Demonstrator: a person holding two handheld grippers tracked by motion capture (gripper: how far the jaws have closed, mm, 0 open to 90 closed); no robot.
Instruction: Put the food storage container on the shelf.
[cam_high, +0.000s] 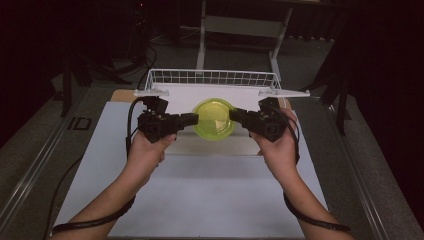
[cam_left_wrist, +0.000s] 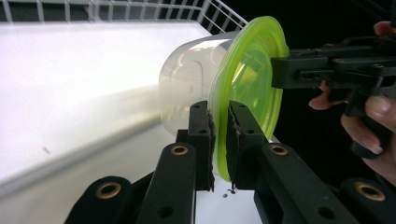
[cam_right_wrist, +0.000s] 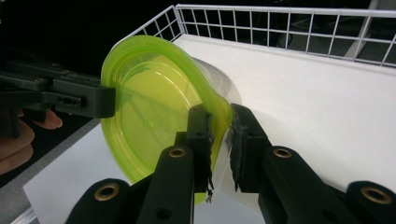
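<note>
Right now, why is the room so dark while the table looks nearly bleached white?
High view: light falls on the table, surroundings near black. Left gripper view: the table glares, detail lost, and a soft streak blurs beside the clear container. Right gripper view: the green lid glows, sharply lit.

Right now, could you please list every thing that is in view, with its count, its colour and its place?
lidded container: one, clear tub with yellow-green lid, held up between both grippers in front of the basket
lid rim: one, yellow-green, pinched on opposite sides by the jaws of each gripper
wire basket: one, white, at the far edge of the table
table top: one, white, under the hands
metal frame: one, pale grey, on the floor beyond the table
left gripper: one, black, shut on the lid rim at the container's left
right gripper: one, black, shut on the lid rim at its right
hands: two, left hand, right hand, each holding a gripper
</note>
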